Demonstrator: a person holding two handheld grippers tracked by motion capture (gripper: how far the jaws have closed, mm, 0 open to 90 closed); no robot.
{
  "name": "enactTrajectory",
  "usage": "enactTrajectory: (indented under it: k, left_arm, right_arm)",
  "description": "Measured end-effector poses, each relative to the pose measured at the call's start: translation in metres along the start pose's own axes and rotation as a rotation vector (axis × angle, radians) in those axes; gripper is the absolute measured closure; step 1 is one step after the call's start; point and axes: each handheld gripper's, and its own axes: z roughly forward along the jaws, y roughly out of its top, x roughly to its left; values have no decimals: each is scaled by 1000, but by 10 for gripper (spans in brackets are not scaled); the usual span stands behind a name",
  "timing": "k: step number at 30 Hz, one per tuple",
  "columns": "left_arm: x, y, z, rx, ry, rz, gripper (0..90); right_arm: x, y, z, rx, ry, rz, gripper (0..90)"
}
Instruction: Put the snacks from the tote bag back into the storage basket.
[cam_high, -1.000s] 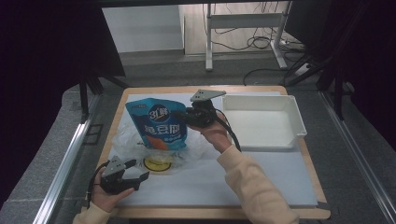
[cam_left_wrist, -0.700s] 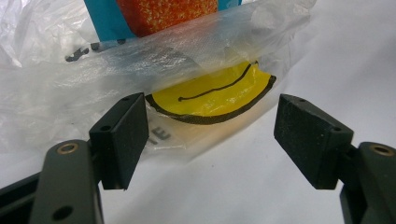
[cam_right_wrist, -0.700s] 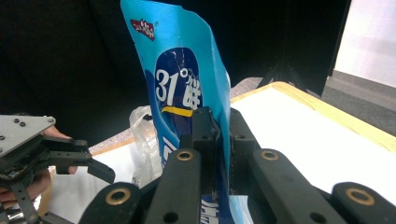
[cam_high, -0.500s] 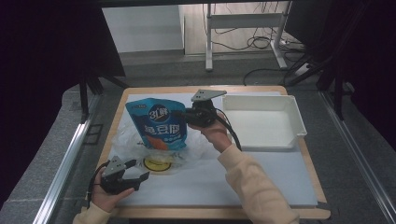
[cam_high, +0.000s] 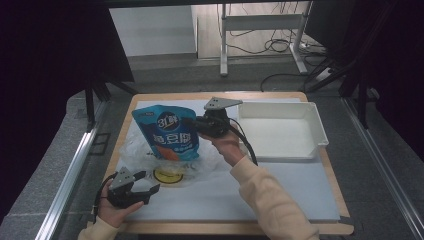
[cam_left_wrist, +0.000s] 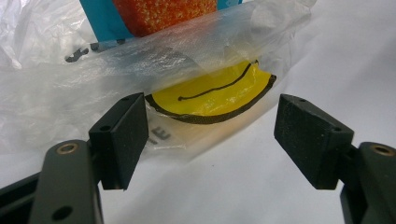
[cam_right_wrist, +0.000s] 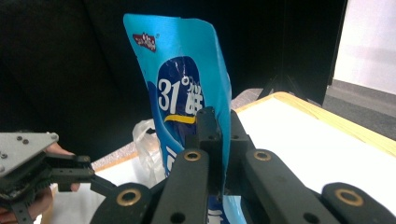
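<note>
Blue pouch: upright, edge pinched in right claw, whose jaws have just been closing, above plastic bag on tabletop. Left claw: wide, empty, facing bag's yellow smiley. Risk: thin edge grip lets the pouch slip or swing; film snags.
</note>
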Motion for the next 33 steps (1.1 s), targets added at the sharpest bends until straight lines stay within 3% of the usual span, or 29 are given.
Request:
enactTrajectory:
  k: [13, 33]
  left_arm:
    - [-1, 0, -1, -4, 0, 2, 260]
    - [-1, 0, -1, -6, 0, 3, 260]
  right_arm:
    - [10, 1, 9, -41, 6, 50, 893]
    - [16, 19, -4, -87, 41, 37, 893]
